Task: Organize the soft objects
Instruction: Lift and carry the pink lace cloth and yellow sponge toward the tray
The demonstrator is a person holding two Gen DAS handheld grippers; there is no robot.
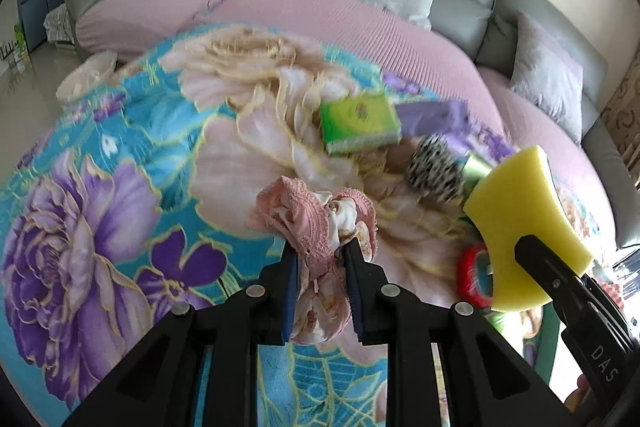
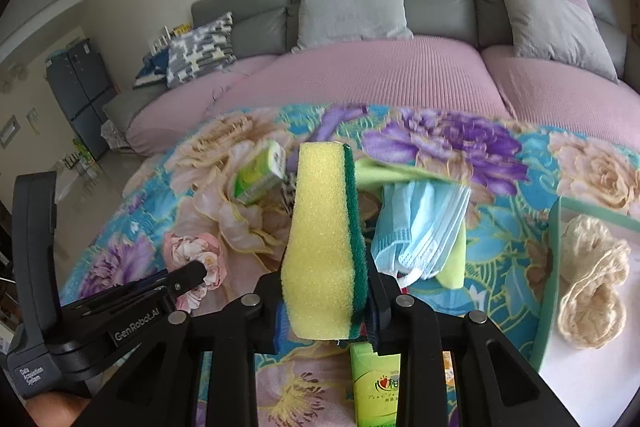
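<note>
My left gripper is shut on a bunched pink lace cloth, held just above the floral blanket. The cloth bulges out ahead of the jaws and hangs down between them. My right gripper is shut on a yellow sponge with a green scouring side, standing upright between the fingers. In the left wrist view that sponge is at the right, with one black finger across it. The right wrist view shows the left gripper low at the left with the pink cloth.
On the blanket lie a green tissue pack, a black-and-white patterned roll, a red ring, blue face masks and a yellow-green cloth. A green-rimmed tray at the right holds a cream crocheted piece. A pink-covered sofa lies behind.
</note>
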